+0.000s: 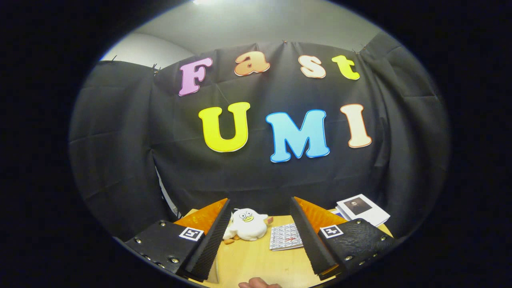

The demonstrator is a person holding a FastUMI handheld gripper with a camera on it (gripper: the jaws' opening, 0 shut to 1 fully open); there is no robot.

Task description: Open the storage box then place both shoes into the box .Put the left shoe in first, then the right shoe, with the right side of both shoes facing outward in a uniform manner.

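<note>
My gripper is held high above a light wooden table and points toward the booth's back wall. Its two fingers stand wide apart with nothing between them, so it is open. Beyond the fingers, on the table, lies a white plush duck. No shoe or storage box appears among the things on the table ahead.
A small patterned booklet lies to the right of the duck. A white book with a dark picture sits at the table's far right corner. A fingertip of a person's hand shows at the near table edge.
</note>
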